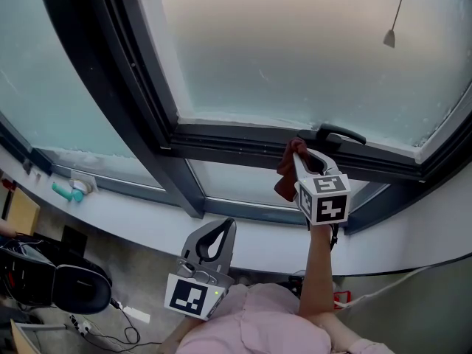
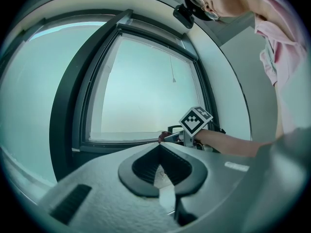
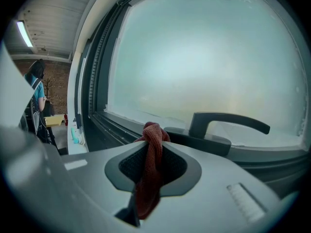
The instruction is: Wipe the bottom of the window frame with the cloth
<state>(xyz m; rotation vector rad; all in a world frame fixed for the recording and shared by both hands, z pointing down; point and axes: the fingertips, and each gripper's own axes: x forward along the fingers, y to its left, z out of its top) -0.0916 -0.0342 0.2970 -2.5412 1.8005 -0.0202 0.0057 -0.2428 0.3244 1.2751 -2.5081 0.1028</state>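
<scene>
At window frame [image 1: 221,140] bottom: right gripper [image 1: 302,157] jaws clamped on cloth [image 1: 285,177]; left gripper [image 1: 223,226] jaws together (idle). Risk: cloth may snag handle [image 1: 341,133].

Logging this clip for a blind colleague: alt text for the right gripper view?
The right gripper is shut on a dark red cloth, whose bunched top sits near the bottom of the window frame, left of a handle. Frosted glass fills the view above.
</scene>
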